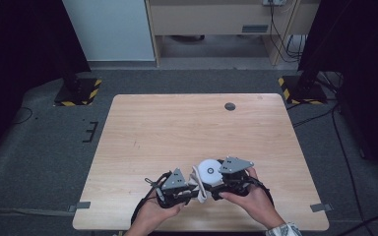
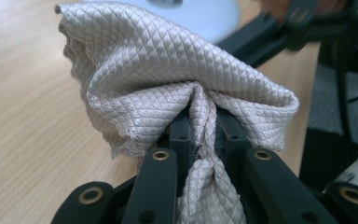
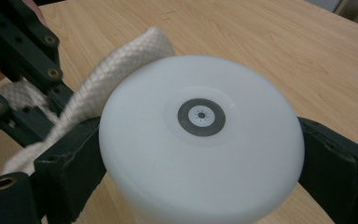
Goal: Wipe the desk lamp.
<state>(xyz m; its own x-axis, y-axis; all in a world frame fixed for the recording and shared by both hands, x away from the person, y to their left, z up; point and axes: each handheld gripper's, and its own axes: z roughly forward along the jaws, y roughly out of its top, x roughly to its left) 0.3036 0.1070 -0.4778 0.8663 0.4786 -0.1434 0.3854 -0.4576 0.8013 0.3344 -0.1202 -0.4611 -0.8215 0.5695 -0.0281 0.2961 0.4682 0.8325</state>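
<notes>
High view puts both hands at the near edge of the counter (image 1: 142, 128), the left gripper (image 1: 189, 189) and the right gripper (image 1: 215, 183) turned in toward each other with a white round object (image 1: 208, 169) between them. The right gripper's jaws are clamped on that object from both sides: in the right gripper view the black pads press against the flanks of the white disc-topped body (image 3: 200, 140), whose flat face carries a small grey ring mark (image 3: 201, 116). I judge this grip is there to steady it, held off to one hand so the other can work on its surface.

The left gripper's jaws are clenched on a grey quilted cloth (image 2: 168, 74); in the left gripper view the fabric is pinched into a tight waist between the jaws and billows out above them. Bunched that way, it makes a soft pad for wiping. In the right gripper view the cloth (image 3: 116, 70) lies against the object's rim at its left, touching it, so the wiping looks under way.

The counter is pale wood, bare apart from a round grey cable port (image 1: 230, 106) near its far edge. Around it lies grey carpet, with two stands on yellow-and-black striped bases (image 1: 78, 91) and light wooden furniture at the back wall.
</notes>
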